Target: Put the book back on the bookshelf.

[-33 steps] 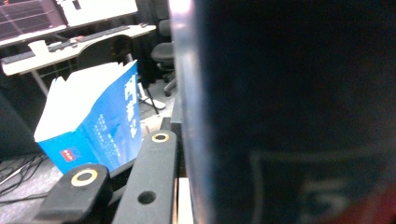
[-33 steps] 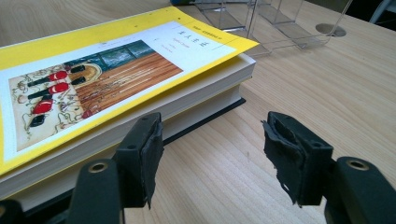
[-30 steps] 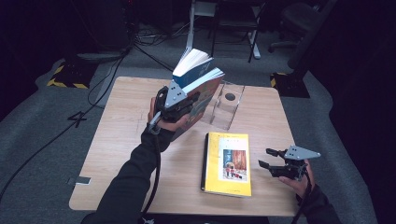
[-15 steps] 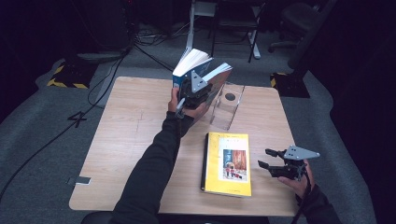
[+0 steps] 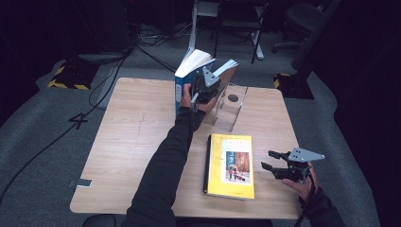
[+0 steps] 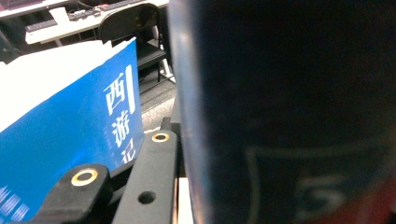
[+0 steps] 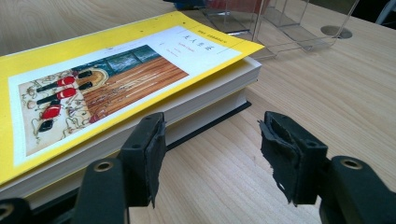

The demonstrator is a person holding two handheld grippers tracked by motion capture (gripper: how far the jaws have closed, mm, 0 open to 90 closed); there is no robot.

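A thick blue book [image 5: 191,75] is held upright and fanned open above the far middle of the table, with my left gripper [image 5: 205,87] shut on it. In the left gripper view its blue cover [image 6: 70,140] shows at left and a dark cover [image 6: 289,116] looms at right. The book hangs right beside a clear acrylic stand [image 5: 231,111]. A yellow book [image 5: 230,165] lies flat near the front edge. My right gripper [image 5: 268,161] rests just right of it, open, with nothing between its pads [image 7: 149,154]; the yellow book [image 7: 116,79] is left of its jaws.
The wooden table [image 5: 132,142] has bare room on its left half. A small grey tag [image 5: 84,182] lies at the front left edge. A round hole [image 7: 335,31] sits in the tabletop behind the clear stand [image 7: 280,23]. Chairs and cables lie on the floor beyond.
My left gripper has carried the blue book to the right and a little down, up against the clear stand. The right gripper and the yellow book have stayed put.
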